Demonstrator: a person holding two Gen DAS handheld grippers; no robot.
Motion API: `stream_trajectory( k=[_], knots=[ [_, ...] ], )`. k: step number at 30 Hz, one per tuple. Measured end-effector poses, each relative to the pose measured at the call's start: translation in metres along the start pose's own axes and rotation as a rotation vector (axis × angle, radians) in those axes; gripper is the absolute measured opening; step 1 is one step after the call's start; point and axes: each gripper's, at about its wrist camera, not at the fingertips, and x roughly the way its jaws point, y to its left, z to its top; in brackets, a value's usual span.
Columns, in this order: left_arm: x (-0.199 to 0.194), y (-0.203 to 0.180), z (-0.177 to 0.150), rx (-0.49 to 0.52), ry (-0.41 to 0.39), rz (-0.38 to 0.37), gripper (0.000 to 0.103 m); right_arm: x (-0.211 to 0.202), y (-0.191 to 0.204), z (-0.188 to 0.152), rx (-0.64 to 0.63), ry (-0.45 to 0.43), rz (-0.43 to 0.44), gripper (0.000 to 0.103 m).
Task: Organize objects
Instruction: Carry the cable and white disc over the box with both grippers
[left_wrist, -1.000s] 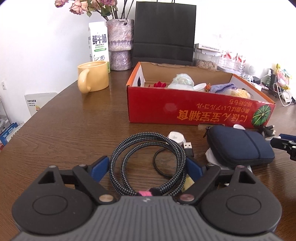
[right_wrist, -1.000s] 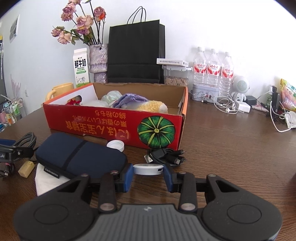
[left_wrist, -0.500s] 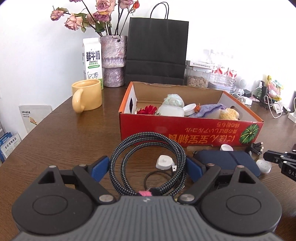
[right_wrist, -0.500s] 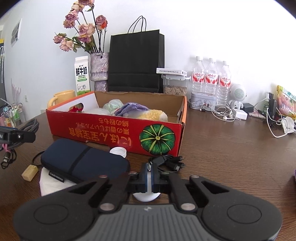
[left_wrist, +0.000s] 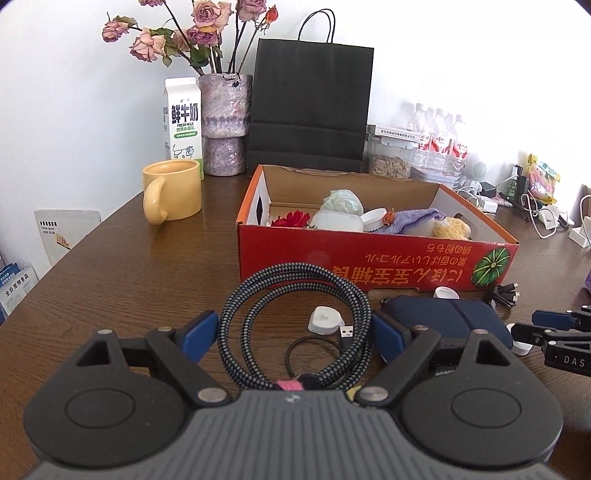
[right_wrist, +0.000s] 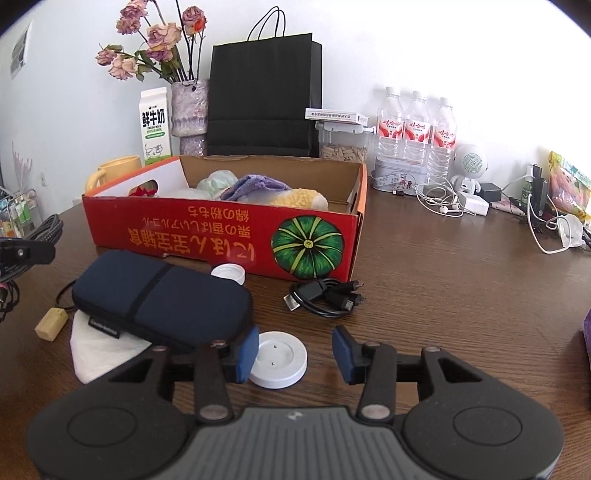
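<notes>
My left gripper (left_wrist: 293, 330) holds a coiled braided cable (left_wrist: 291, 325) lifted above the table, its blue pads wide apart against the coil's sides. The red cardboard box (left_wrist: 373, 258) stands ahead, with a red flower, white tubs, purple cloth and a yellow plush inside. My right gripper (right_wrist: 293, 352) is open, low over the table. A white round disc (right_wrist: 279, 363) lies flat between its pads, touching the left pad (right_wrist: 248, 350). A navy zip case (right_wrist: 159, 299) lies left of it on a white tissue (right_wrist: 96, 350).
A white charger with thin cable (left_wrist: 325, 320), a white cap (right_wrist: 228, 274), a black cable bundle (right_wrist: 325, 291) and a tan eraser (right_wrist: 51, 325) lie before the box. A yellow mug (left_wrist: 173, 192), milk carton (left_wrist: 183, 122), vase, black bag (right_wrist: 264, 96) and water bottles (right_wrist: 417, 125) stand behind.
My left gripper rose and drew back with the cable coil. My right gripper closed on the white disc, then opened; the disc now lies flat on the table.
</notes>
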Motion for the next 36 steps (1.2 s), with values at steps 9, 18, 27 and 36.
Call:
stream_trajectory(
  k=[9,18,27,36],
  knots=[
    [-0.001,0.001,0.003,-0.004,-0.01,-0.007,0.088,-0.002,0.004,-0.003,-0.012,0.033,0.032,0.042],
    [0.005,-0.01,0.018,0.02,-0.029,-0.037,0.088,-0.006,0.002,0.002,-0.01,-0.011,0.04,0.037],
    [0.023,-0.032,0.059,0.062,-0.096,-0.081,0.088,-0.011,0.01,0.053,-0.065,-0.147,0.057,0.037],
    [0.059,-0.054,0.101,0.096,-0.157,-0.107,0.088,0.026,0.025,0.115,-0.114,-0.231,0.08,0.037]
  ],
)
